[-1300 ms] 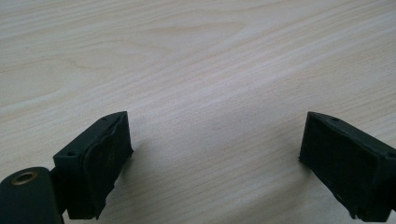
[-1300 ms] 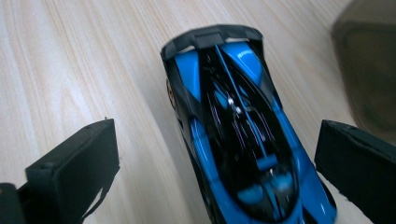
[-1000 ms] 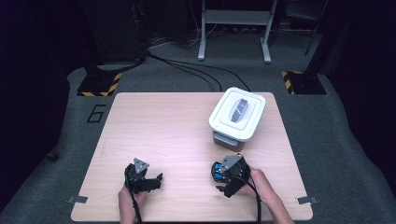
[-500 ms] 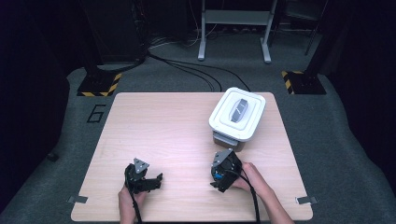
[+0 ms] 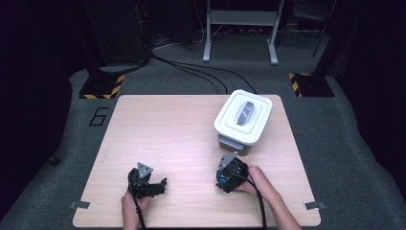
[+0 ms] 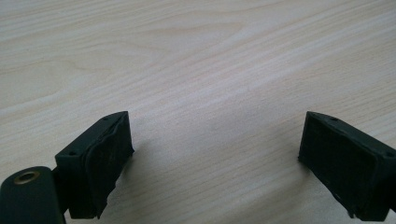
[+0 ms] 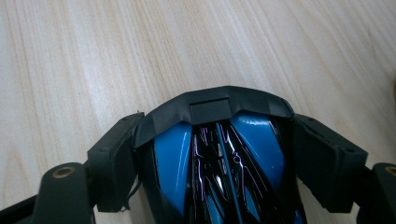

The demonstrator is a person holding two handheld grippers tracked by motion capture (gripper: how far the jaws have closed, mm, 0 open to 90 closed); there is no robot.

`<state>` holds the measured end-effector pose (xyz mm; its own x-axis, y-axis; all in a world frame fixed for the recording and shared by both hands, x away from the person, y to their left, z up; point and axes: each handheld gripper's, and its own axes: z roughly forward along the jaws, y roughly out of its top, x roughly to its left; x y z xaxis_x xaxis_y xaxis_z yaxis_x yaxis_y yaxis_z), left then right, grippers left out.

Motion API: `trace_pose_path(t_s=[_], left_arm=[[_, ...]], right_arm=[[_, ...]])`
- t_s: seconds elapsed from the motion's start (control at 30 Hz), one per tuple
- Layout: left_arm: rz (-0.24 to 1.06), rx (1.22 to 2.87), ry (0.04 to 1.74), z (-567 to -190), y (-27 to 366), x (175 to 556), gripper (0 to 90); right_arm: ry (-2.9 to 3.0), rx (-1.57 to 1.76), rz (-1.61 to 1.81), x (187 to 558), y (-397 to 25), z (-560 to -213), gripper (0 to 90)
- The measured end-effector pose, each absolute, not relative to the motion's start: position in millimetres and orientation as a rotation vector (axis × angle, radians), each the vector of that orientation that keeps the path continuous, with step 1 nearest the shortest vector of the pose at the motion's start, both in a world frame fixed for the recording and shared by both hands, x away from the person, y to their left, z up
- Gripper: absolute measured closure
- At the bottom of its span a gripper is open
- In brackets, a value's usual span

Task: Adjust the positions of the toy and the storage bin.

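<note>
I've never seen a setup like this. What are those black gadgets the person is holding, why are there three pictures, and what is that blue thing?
A person sits at a wooden table and holds a hand-operated gripper in each hand; no robot arm is involved. The high view looks down from above: the left gripper is at the lower left, the right gripper at the lower right. The other two pictures come from small cameras riding on the grippers, looking along their black fingers. The left gripper view shows its fingers spread wide over bare wood, holding nothing. The right gripper view shows its fingers closed on a shiny blue and black object, possibly a toy car, though I cannot be sure. Farther back on the table stands a white lidded box with a grey handle.
</note>
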<state>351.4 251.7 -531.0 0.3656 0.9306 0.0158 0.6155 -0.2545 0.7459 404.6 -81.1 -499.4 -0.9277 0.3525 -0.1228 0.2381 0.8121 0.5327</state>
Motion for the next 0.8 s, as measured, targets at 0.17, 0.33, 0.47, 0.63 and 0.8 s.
trace_pose_path(t_s=[0.17,0.33,0.47,0.63,0.8], left_arm=[[0.614,1.975,1.335,-531,252,351,9.4],[0.613,1.977,1.334,-531,252,351,9.4],[0.613,1.978,1.334,-531,252,351,9.4],[0.614,1.977,1.334,-531,252,351,9.4],[0.614,1.978,1.333,-531,252,351,9.4]], right_arm=[[2.753,0.51,0.78,402,-79,-500,22.5],[2.719,0.592,0.792,399,-78,-501,22.6],[2.666,0.71,0.8,394,-76,-502,22.6],[2.625,0.85,0.779,393,-74,-500,22.5],[2.612,0.854,0.76,391,-72,-501,22.0]])
